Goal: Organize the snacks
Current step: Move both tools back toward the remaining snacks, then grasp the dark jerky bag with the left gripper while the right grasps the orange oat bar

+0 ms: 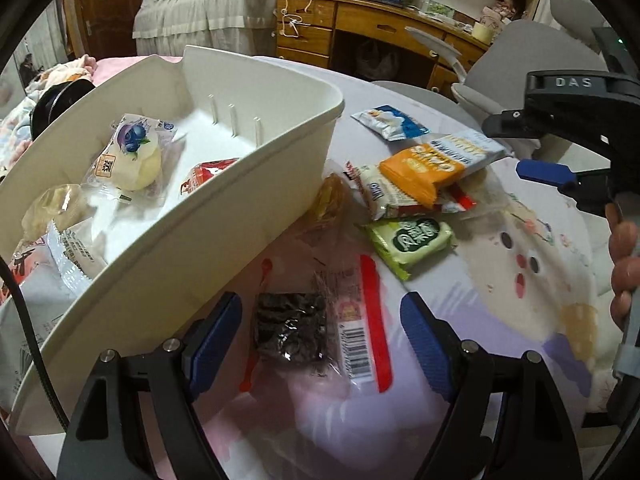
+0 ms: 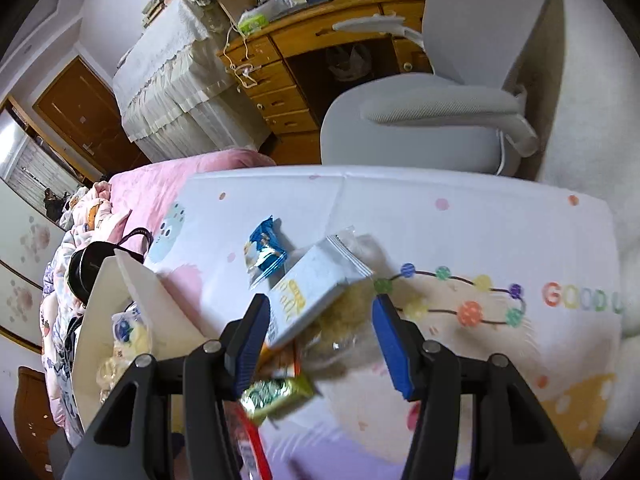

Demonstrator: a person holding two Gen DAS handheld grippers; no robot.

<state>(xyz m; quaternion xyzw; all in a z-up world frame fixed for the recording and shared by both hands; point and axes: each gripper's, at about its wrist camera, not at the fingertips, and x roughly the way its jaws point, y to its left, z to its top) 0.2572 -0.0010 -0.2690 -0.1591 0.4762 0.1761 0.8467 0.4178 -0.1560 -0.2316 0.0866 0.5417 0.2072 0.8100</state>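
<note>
My left gripper [image 1: 320,340] points down at the bed sheet, open. A clear pack with a dark snack [image 1: 290,328] lies between its blue pads, touching neither. Left of it stands a white bin [image 1: 224,216] holding a blueberry bun pack [image 1: 132,152] and other wrapped snacks. Loose packs lie in a heap beyond: orange [image 1: 420,172], green [image 1: 412,240], pale blue-white [image 1: 468,148] and a blue one [image 1: 390,122]. My right gripper [image 2: 322,344] hovers open over that heap, above the pale pack [image 2: 308,296] and a clear pack of yellowish snack [image 2: 344,320]. It also shows at the right edge [image 1: 520,148], held by a hand [image 1: 624,268].
A grey chair [image 2: 420,120] and a wooden desk [image 2: 320,36] stand past the bed's far edge. A black bag [image 2: 86,268] lies behind the bin [image 2: 132,280] on crumpled bedding. The sheet to the right of the heap is bare.
</note>
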